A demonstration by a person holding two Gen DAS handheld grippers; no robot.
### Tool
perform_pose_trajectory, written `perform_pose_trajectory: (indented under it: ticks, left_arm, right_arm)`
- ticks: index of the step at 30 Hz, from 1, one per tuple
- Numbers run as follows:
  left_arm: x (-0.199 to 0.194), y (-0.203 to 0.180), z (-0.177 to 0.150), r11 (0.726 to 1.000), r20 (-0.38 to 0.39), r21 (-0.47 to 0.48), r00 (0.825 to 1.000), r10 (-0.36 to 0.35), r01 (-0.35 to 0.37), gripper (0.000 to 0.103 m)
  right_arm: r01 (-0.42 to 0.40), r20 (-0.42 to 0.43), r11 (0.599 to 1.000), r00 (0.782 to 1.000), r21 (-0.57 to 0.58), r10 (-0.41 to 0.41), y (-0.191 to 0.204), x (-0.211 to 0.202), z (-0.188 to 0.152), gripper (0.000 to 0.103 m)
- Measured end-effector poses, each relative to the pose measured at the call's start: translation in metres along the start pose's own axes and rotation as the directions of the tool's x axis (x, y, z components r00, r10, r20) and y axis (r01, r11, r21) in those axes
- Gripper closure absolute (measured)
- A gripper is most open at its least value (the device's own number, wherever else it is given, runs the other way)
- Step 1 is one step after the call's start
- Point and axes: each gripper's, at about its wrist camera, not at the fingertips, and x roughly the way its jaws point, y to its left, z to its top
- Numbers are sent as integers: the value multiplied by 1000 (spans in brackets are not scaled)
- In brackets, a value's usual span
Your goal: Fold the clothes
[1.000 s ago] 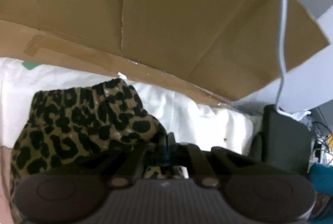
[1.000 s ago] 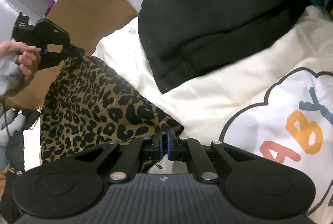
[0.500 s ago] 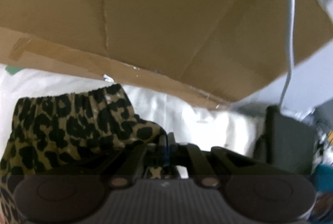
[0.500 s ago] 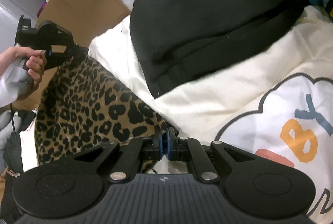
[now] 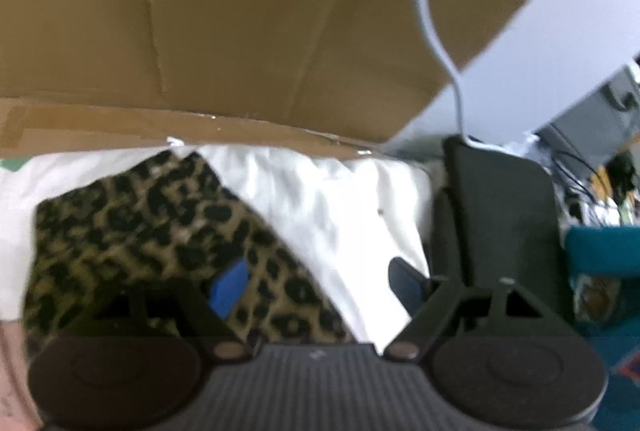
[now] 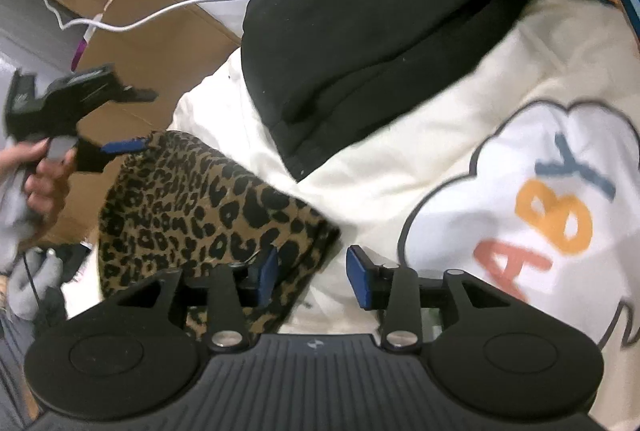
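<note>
Cream bedding [image 6: 400, 159] with a cloud print reading "BABY" [image 6: 552, 215] covers the work surface; flattened cardboard [image 5: 240, 31] stands along its far edge, with a white cable [image 5: 432, 31] hanging in front of it. The leopard-print garment [image 6: 192, 207] lies on the bedding beside a black garment [image 6: 380, 31]. The left gripper [image 5: 316, 287] has just been opening: its fingers stand wide apart above the leopard-print fabric, not pressing it. The right gripper [image 6: 312, 275] has also just been opening: its blue pads [image 6: 268, 271] are apart over the garment's near corner, and the fabric lies loose between them.
</note>
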Motion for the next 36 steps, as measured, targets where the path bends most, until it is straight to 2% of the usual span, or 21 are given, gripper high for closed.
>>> perform_pose_trajectory:
  ticks: [3,7,10,13,16,20,26,34,35,36]
  left_arm:
    - [-33,10,-20,1000,13,22,1000,-22,21,24]
    - [-75,44,-52,999,36,38,999,-22,21,24]
    - [-97,69,-79,998,45,61,999,19,-22,24]
    - [-114,101,-102,997,66,43,996,56,-59,24]
    - [-127,126,-125,998,86,22,995,50,-52,24]
    - [-132,147,-160,999,84,43,996,20,-24,24]
    - [-127,168,-204,1000,62,-4,998,-28,29,26]
    - [-117,182,-229,998,-17,16,998,-57,58,28]
    - [-117,184,-231,998,-25,12,998,-62,63,28]
    - [-116,187,-232,998,-28,-2,997,-69,69,28]
  right_arm:
    - [-12,-7,999,1000,33,13,-4,3,-4,57]
    - [26,34,999,999,40,-27,-1,-1,3,57]
    - [-36,36,996,999,86,33,-1,-6,6,58]
    - [-73,0,991,997,110,73,3,-2,-3,59]
    - [-100,-44,986,993,130,107,7,2,-13,59]
    - [-114,-91,988,988,102,124,19,4,-24,59]
    - [-158,-180,981,968,111,176,33,19,-43,59]
    - [-192,-257,972,941,135,222,45,49,-61,59]
    - [-194,-265,971,938,137,225,45,52,-62,60]
    - [-190,-267,971,938,143,223,45,55,-62,67]
